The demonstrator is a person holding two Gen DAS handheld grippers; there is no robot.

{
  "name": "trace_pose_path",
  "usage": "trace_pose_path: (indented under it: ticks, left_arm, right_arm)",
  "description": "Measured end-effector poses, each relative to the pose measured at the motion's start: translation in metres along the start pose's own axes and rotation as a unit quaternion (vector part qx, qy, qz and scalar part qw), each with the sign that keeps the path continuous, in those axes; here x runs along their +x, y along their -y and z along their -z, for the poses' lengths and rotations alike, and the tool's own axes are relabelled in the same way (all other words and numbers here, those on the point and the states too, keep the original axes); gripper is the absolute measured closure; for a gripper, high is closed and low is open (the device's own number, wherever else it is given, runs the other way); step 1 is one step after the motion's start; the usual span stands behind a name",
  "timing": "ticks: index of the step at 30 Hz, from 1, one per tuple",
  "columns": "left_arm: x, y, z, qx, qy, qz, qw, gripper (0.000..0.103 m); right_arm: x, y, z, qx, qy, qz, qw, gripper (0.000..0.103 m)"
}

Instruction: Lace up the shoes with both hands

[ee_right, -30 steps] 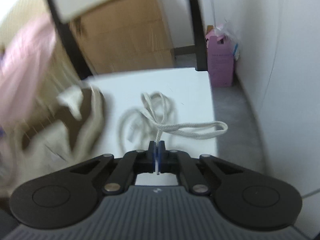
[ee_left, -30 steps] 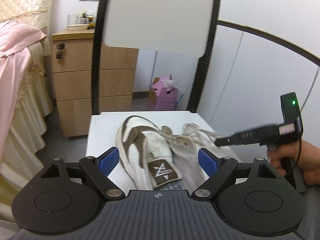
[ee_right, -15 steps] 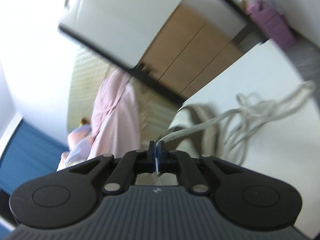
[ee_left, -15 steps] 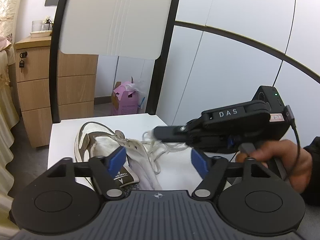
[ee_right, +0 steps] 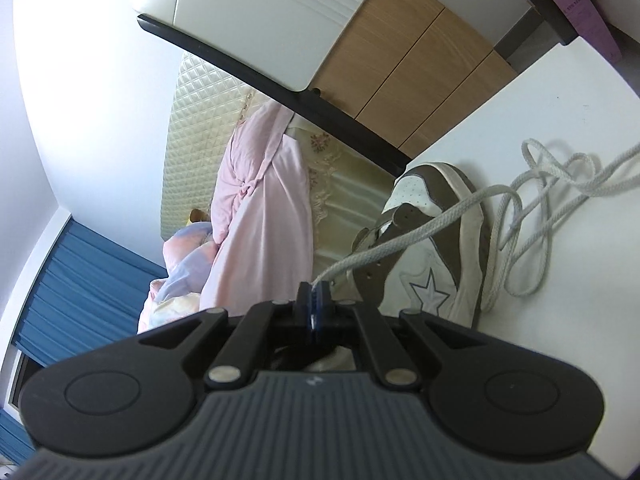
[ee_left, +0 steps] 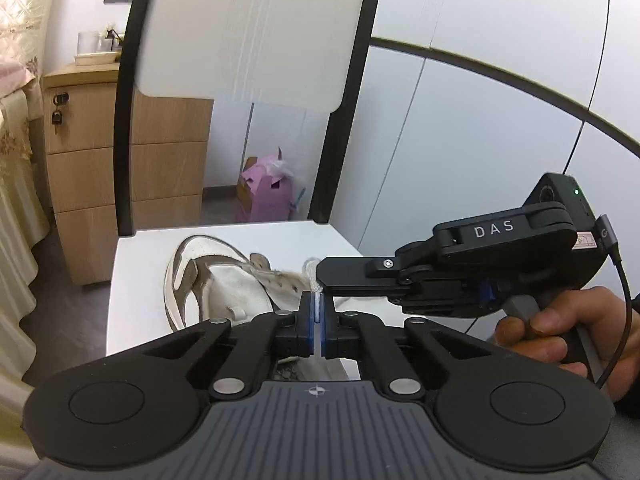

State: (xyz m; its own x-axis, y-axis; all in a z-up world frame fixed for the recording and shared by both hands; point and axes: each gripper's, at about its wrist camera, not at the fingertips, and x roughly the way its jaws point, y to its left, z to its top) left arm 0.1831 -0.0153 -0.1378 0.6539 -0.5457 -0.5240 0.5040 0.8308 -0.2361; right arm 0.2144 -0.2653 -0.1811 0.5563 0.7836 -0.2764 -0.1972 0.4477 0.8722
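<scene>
**Lace tip passed between the tools above the sneaker**

The white shoelace (ee_left: 317, 300) is pinched between the closed blue pads of the left tool (ee_left: 317, 320), just short of its tip, while the right tool (ee_left: 324, 276) is brought in from the side, right against the same end. The right tool (ee_right: 314, 304) is clamped on the lace too, with the cord (ee_right: 420, 228) running taut out from its pads, across the sneaker (ee_right: 432, 248), to a loose tangle on the white surface (ee_right: 560, 120).

The step in hand is judged to be a hand-over of the lace end ahead of threading. For that to go well, one grip should be kept firm until the other is secure, and the stiff tip left sticking out so an eyelet can be found.

The brown-and-white sneaker (ee_left: 224, 280) is seen lying on the surface (ee_left: 136, 280), directly below and beyond both tools, toe pointing away, with the eyelet flap open.
</scene>
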Motion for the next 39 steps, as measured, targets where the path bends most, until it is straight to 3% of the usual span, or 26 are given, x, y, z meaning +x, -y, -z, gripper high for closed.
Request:
trace_pose_path:
  ticks: [18,21,24,27,34,39]
  left_arm:
    - [-0.004,0.003,0.002,0.022,-0.004,0.01,0.9997,0.1]
    - [-0.005,0.003,0.003,0.022,-0.005,0.008,0.9997,0.1]
    - [-0.006,0.003,0.003,0.022,-0.005,0.007,0.9997,0.1]
    - [-0.006,0.004,0.003,0.024,-0.003,0.003,0.9997,0.099]
    - [-0.012,0.001,-0.002,0.023,0.021,-0.018,0.9994,0.099]
    - [-0.004,-0.02,-0.023,0.001,0.036,-0.027,0.999,0.099]
  right_arm:
    - [0.0,0.009,-0.002,0.047,-0.025,-0.021,0.998,0.086]
    - [0.001,0.008,-0.002,0.043,-0.027,-0.02,0.999,0.087]
    - [0.0,0.008,-0.002,0.038,-0.027,-0.018,0.999,0.1]
    - [0.0,0.005,-0.003,0.029,-0.026,-0.015,0.999,0.1]
    - [-0.006,0.01,-0.012,0.035,0.014,-0.014,0.999,0.1]
    - [-0.009,0.023,-0.026,0.057,0.057,-0.003,0.997,0.1]
